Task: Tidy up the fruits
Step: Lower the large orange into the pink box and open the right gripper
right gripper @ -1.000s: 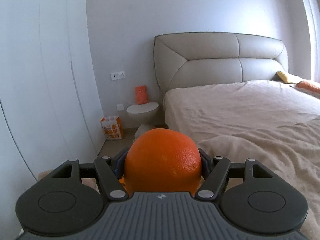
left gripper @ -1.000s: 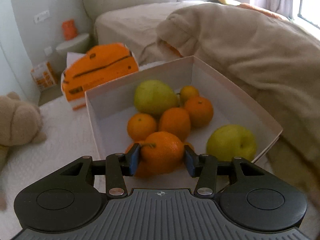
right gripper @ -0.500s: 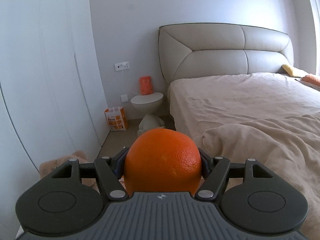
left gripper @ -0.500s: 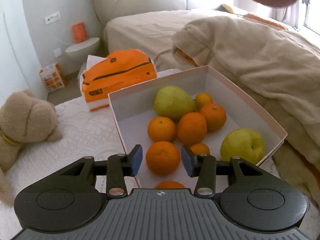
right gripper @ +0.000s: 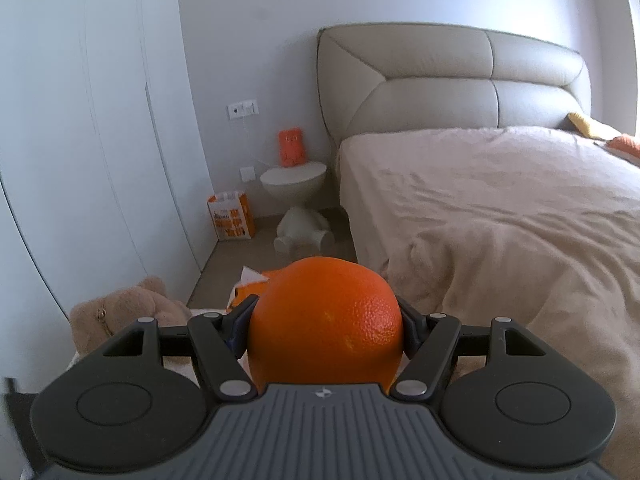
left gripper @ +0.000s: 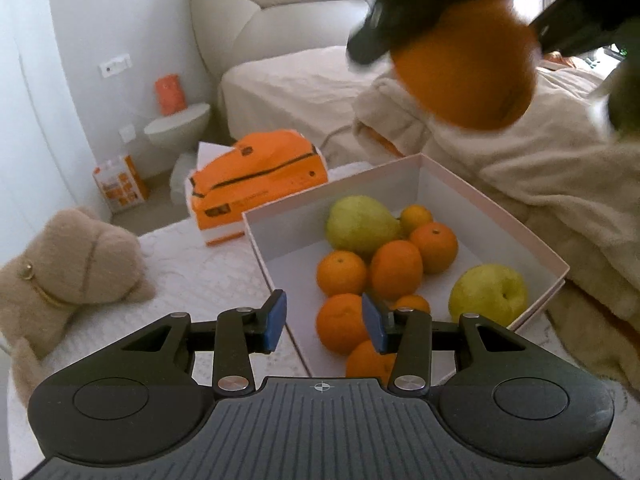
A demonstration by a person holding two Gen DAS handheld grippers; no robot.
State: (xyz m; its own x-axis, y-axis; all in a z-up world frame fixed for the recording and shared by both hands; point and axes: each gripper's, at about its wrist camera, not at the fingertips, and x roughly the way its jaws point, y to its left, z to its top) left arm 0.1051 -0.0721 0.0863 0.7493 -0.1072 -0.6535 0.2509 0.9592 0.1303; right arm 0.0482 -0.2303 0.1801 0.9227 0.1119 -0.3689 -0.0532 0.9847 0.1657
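Note:
A white box (left gripper: 516, 236) on the table holds several mandarins (left gripper: 342, 272), a green pear (left gripper: 360, 226) and a green apple (left gripper: 488, 294). My left gripper (left gripper: 323, 322) is open and empty, over the box's near left corner. My right gripper (right gripper: 324, 326) is shut on a large orange (right gripper: 326, 320). In the left wrist view it shows blurred, high above the box's far side, with the large orange (left gripper: 466, 80) in it.
An orange tissue pack (left gripper: 256, 176) lies behind the box. A beige plush toy (left gripper: 76, 264) sits at the left on the white table cover (left gripper: 208, 276). A beige blanket (left gripper: 560, 184) and the bed (right gripper: 500, 200) lie to the right.
My left gripper let go of a mandarin in the box, opened and drew back to the left. My right gripper came in over the box with the large orange.

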